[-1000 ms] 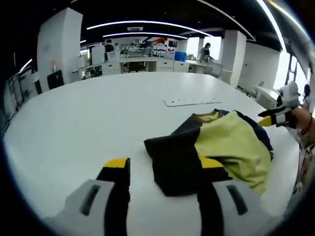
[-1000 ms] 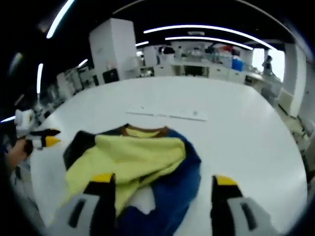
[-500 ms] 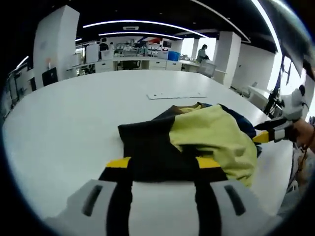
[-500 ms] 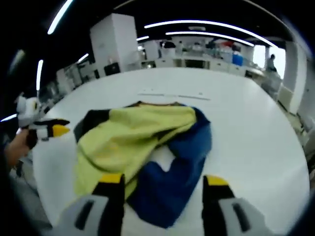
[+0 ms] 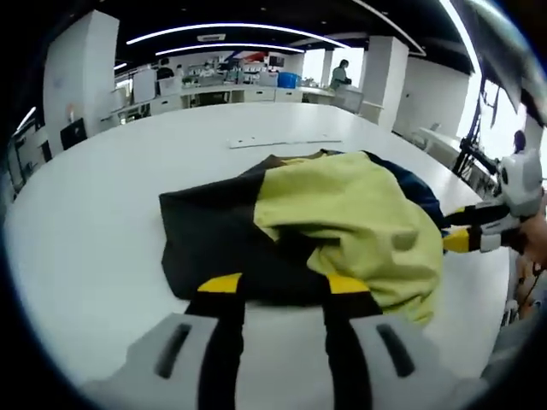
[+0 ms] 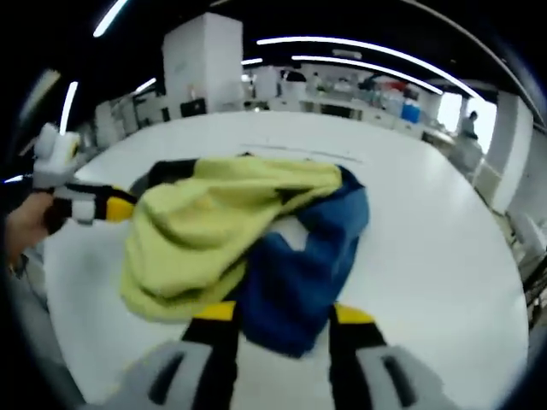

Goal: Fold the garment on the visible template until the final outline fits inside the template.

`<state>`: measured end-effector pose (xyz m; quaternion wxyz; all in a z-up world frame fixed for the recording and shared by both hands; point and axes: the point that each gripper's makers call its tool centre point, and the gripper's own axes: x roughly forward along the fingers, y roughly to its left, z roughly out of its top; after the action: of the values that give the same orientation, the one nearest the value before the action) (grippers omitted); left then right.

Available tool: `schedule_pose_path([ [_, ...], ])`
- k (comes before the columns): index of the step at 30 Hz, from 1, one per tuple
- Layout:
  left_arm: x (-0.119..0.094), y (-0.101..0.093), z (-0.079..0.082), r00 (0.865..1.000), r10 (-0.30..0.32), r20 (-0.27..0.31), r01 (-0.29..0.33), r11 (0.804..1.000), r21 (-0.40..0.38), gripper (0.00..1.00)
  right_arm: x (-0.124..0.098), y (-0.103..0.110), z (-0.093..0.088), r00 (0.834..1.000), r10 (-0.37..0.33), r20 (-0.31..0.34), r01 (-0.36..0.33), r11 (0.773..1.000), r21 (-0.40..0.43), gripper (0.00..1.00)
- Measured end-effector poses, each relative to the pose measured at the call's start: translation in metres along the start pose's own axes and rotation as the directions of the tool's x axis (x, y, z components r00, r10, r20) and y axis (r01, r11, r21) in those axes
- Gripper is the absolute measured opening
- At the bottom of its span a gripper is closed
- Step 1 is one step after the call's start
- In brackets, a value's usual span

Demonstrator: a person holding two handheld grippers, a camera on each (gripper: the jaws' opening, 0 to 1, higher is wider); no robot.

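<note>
Straddling black panel (image 5: 214, 239), left gripper (image 5: 275, 284) agape | right gripper (image 6: 282, 313) agape over blue sleeve (image 6: 308, 265)

Bunched garment (image 5: 325, 218) on the table (image 5: 102, 213), near its front edge. In the left gripper view: left gripper (image 5: 278, 286) at the garment's near hem, jaws on either side of it; right gripper (image 5: 479, 231) just beside the garment's right edge; flat template strip (image 5: 282, 141) on the table behind the garment. In the right gripper view: right gripper (image 6: 278, 314) at the garment's (image 6: 248, 239) near edge; left gripper (image 6: 98, 207) touching its left side; table (image 6: 427, 248) stretching away to the right and behind.
</note>
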<state>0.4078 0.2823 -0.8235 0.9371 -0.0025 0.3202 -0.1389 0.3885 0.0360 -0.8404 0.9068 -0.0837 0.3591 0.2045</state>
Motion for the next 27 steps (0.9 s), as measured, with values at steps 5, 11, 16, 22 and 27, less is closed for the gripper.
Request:
schedule_pose_path([
  [5, 0.007, 0.0, -0.008, 1.0, 0.014, -0.019, -0.014, 1.0, -0.005, 0.28, 0.002, 0.003, -0.001, 1.0, -0.017, 0.016, 0.017, 1.0, -0.014, 0.29],
  [11, 0.006, 0.005, -0.013, 0.998, 0.052, -0.028, -0.053, 0.998, -0.031, 0.19, 0.004, 0.003, -0.001, 0.999, -0.025, 0.023, 0.025, 1.0, -0.011, 0.19],
  [16, 0.009, 0.011, -0.013, 0.995, 0.092, -0.032, -0.091, 0.996, 0.023, 0.11, 0.004, 0.007, 0.0, 0.999, -0.036, 0.023, 0.037, 0.998, -0.041, 0.11],
  [22, 0.01, 0.011, -0.011, 0.994, 0.107, -0.025, -0.106, 0.993, 0.058, 0.08, 0.005, 0.007, 0.001, 0.999, -0.032, 0.031, 0.033, 0.999, -0.021, 0.07],
  [27, 0.011, 0.014, -0.011, 0.993, 0.113, -0.025, -0.112, 0.993, 0.047, 0.0, 0.006, 0.006, 0.002, 0.999, -0.025, 0.039, 0.024, 1.0, 0.015, 0.05],
])
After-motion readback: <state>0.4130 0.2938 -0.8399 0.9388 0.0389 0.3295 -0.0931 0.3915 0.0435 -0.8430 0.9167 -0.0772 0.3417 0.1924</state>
